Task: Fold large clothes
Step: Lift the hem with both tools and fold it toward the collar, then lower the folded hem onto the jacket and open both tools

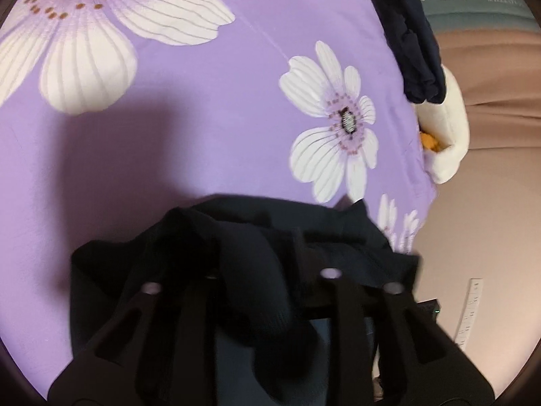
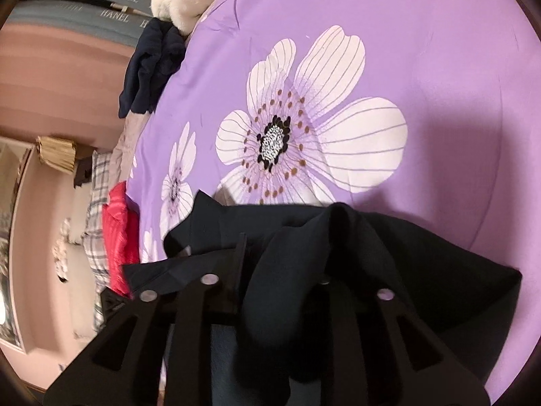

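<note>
1. The left gripper (image 1: 267, 280) is standing with its fingers apart, a fold of the dark garment (image 1: 257, 237) draping between them.
2. The right gripper (image 2: 294, 287) is likewise standing parted, the same garment (image 2: 338, 253) bunching between its fingers, lying on the purple floral bedspread (image 2: 439, 101).

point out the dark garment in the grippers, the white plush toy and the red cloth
dark garment (image 2: 270, 287): right wrist view, on the bunched fold between the fingers
white plush toy (image 1: 449, 128): left wrist view, on its fluffy white body
red cloth (image 2: 120, 233): right wrist view, on its crinkled middle
</note>
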